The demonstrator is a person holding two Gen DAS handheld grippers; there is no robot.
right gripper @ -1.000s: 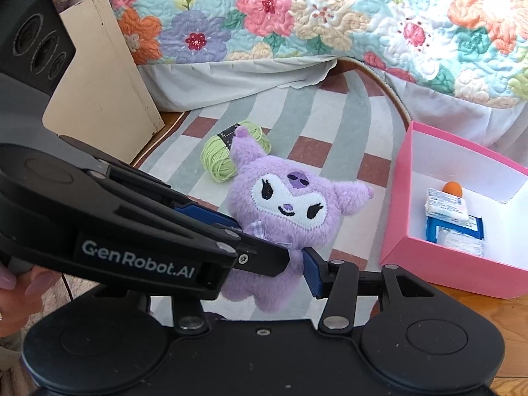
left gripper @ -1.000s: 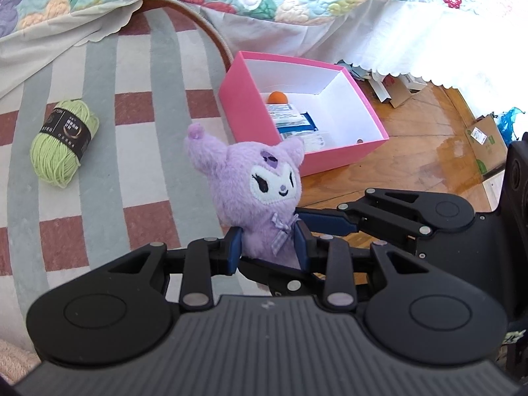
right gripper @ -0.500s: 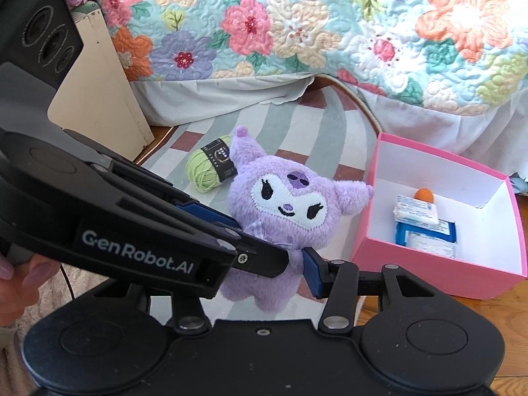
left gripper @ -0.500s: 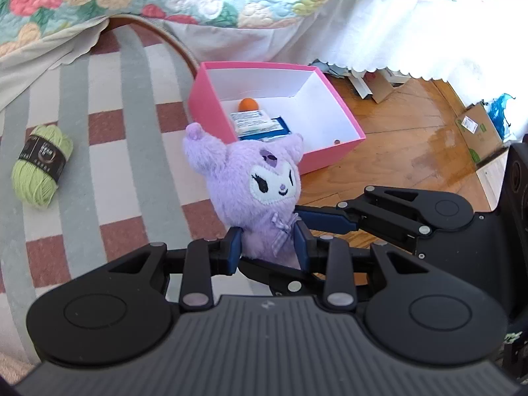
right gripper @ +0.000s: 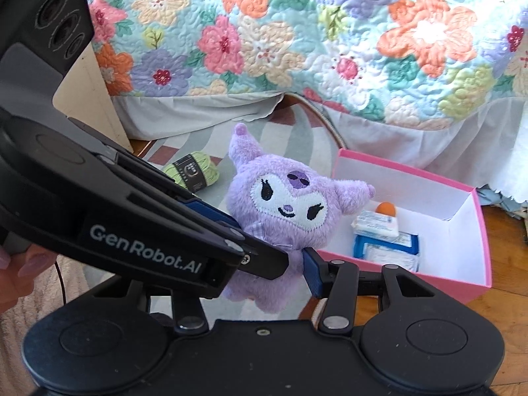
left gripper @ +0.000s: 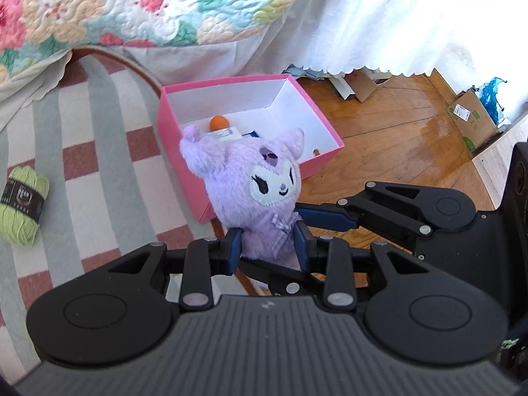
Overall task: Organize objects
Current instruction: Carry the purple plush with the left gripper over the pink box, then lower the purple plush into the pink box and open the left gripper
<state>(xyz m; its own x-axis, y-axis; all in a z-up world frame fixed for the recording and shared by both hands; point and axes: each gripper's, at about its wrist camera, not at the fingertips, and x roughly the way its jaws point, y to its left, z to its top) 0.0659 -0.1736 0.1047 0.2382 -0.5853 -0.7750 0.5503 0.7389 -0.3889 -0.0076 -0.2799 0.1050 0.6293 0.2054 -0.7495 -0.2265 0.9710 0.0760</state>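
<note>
Nearest the cameras, the left gripper point(left gripper: 268, 244) was clamped on the lower body of the fluffy purple plush doll with a white embroidered face point(left gripper: 254, 191), its blue pads point(left gripper: 233, 247) pressing both flanks. The right gripper point(right gripper: 297, 265) also flanked the doll's body, but whether it truly squeezed could not be told, since the left tool hid its far finger. The doll hung upright in the air, just short of the open pink cardboard box with a white lining point(left gripper: 171, 125).

Judging by this, the job looked partly done: flat blue-and-white packets point(right gripper: 386, 246) and a small orange-capped item point(right gripper: 386, 209) already lay in the box; the doll and the light green yarn skein with a black label point(left gripper: 21, 206), on the striped rug point(left gripper: 99, 171), remained.

Only the right view showed the packets plainly and the person's fingertips point(right gripper: 29, 264); only the left view showed cardboard litter point(left gripper: 468, 115) on the wooden floor point(left gripper: 396, 145).
</note>
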